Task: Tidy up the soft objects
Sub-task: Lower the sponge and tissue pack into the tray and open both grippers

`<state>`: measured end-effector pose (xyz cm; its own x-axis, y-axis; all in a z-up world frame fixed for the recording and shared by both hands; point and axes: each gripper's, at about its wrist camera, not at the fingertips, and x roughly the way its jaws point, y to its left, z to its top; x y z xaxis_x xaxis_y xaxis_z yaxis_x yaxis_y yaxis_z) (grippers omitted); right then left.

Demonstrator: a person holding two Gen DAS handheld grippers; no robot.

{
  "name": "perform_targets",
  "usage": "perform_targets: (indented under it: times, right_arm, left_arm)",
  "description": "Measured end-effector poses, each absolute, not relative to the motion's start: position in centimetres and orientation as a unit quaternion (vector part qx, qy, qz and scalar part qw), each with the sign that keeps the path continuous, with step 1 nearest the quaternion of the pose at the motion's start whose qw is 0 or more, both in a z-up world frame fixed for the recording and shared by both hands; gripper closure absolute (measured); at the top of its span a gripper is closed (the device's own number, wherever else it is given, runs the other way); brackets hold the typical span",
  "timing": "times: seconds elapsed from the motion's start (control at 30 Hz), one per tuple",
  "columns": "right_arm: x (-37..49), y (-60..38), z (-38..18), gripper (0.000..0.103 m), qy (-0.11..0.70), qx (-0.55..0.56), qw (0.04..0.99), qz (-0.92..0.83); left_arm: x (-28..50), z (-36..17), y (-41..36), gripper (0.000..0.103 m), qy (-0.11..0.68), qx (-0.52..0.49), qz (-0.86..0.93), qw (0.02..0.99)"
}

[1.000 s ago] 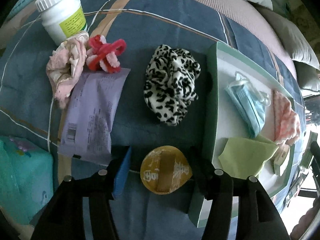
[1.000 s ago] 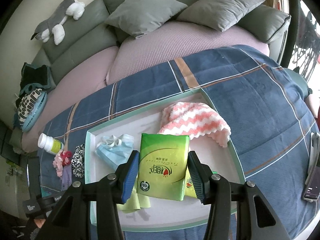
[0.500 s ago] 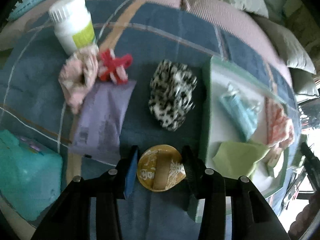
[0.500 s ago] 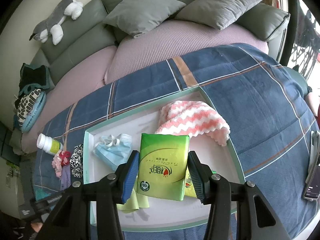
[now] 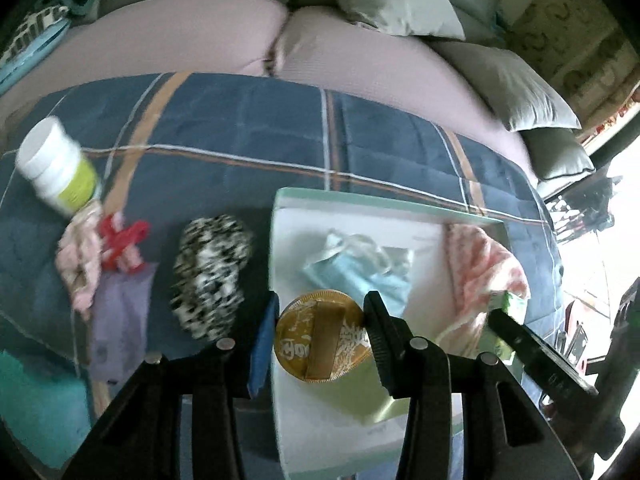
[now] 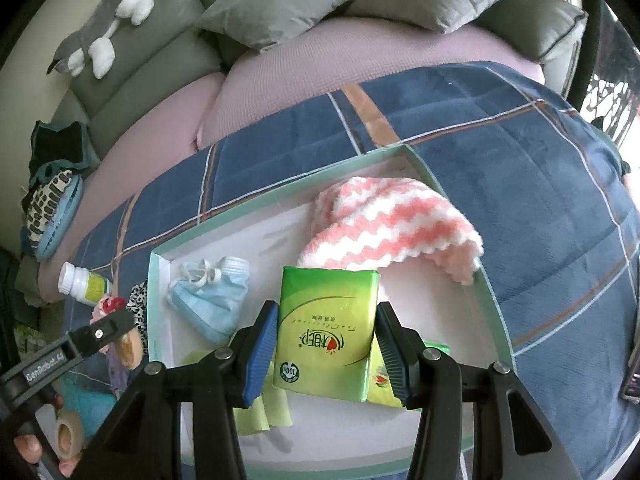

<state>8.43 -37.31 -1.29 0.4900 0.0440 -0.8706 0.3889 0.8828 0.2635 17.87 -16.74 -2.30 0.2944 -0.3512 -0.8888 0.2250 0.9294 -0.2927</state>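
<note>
Our left gripper [image 5: 320, 338] pinches a round gold packet [image 5: 322, 335] above the tray's [image 5: 360, 204] near-left corner. Our right gripper [image 6: 325, 347] clamps a green tissue pack [image 6: 326, 326], long axis pointing away, over the tray's near middle.

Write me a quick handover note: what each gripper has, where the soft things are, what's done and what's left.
Left gripper: shut on the round gold packet, over the tray's edge.
Right gripper: shut on the green tissue pack, above the shallow white tray.
Done, in tray: blue face mask, pink-and-white zigzag towel, light green cloth.
Left, on the blue plaid blanket: leopard-print scrunchie, red scrunchie, pink cloth.
</note>
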Motion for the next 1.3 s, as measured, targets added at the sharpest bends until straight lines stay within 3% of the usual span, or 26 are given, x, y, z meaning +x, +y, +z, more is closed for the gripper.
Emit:
perform_targets:
  times: [0.73,0.8,0.9,1.13,1.3]
  right_arm:
    - [11.6,-35.4,-4.5,0.051,0.530,0.178,0.823,-0.101]
    - [11.6,-35.3,-4.4,0.051,0.531,0.176,0.823,-0.102]
    - [11.5,-35.3,-4.2,0.051,0.530,0.174,0.823,-0.103]
    - [11.2,-35.3,-3.2,0.050,0.519,0.171,0.831,-0.104]
    - [10.9,-35.2,-2.3,0.044,0.509,0.167,0.838,-0.101]
  left_arm:
    - [19.3,-6.1,-18.9,0.055,0.589,-0.034,-0.177,0.788]
    - [19.3,-6.1,-18.8,0.054,0.588,-0.035,-0.178,0.788]
    - [19.1,-5.8,-18.8,0.042,0.586,-0.039,-0.178,0.790]
    - [18.5,-4.6,-18.8,0.040,0.574,-0.040,-0.188,0.796]
    - [18.3,-3.7,-18.2,0.035,0.563,-0.041,-0.183,0.805]
